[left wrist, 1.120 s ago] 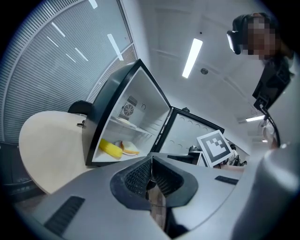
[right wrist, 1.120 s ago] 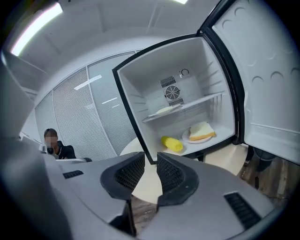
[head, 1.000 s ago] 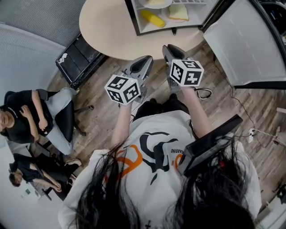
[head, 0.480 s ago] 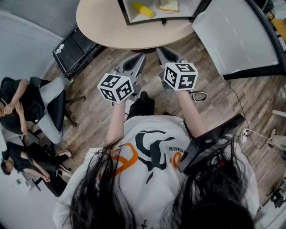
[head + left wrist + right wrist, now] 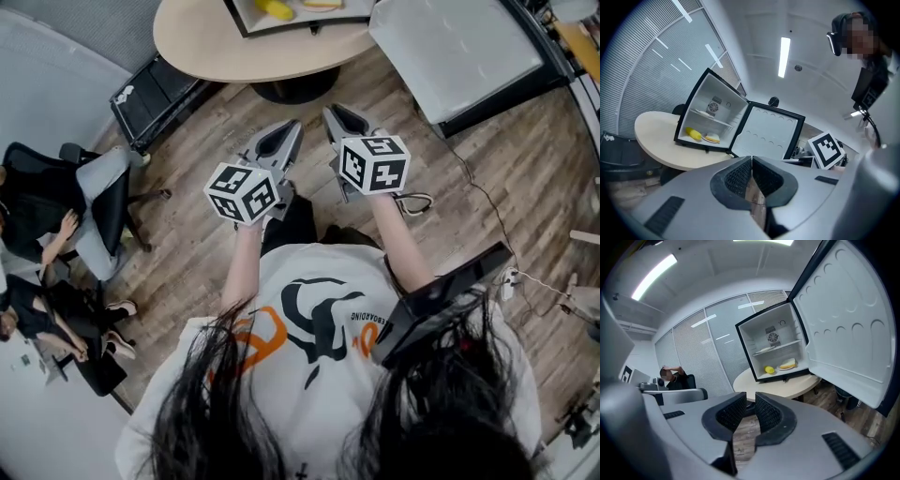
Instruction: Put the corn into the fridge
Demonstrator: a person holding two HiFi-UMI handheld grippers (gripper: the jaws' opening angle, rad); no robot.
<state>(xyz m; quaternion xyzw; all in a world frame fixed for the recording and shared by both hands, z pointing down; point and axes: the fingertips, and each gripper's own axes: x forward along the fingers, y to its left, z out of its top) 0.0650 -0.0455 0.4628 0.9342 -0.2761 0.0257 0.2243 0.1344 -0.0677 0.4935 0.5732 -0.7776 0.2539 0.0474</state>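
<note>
The yellow corn [image 5: 275, 9] lies on the floor of the open mini fridge [image 5: 234, 21], which stands on the round table [image 5: 216, 47]. It shows small and far off in the left gripper view as corn [image 5: 693, 134] and in the right gripper view as corn [image 5: 769, 370]. Both grippers hang over the wooden floor, well short of the table. My left gripper [image 5: 286, 131] [image 5: 751, 161] is shut and empty. My right gripper [image 5: 336, 117] [image 5: 750, 404] is closing, with only a thin slit left and nothing in it.
The fridge door [image 5: 459, 52] stands swung wide to the right. A plate with a sandwich [image 5: 788, 364] sits beside the corn. A black case [image 5: 155, 89] lies on the floor left of the table. A grey office chair [image 5: 103, 202] and seated people [image 5: 47, 225] are at the left.
Both grippers have drawn back from the table together. The table and fridge have slid toward the top edge of the head view, and more floor shows in front.
</note>
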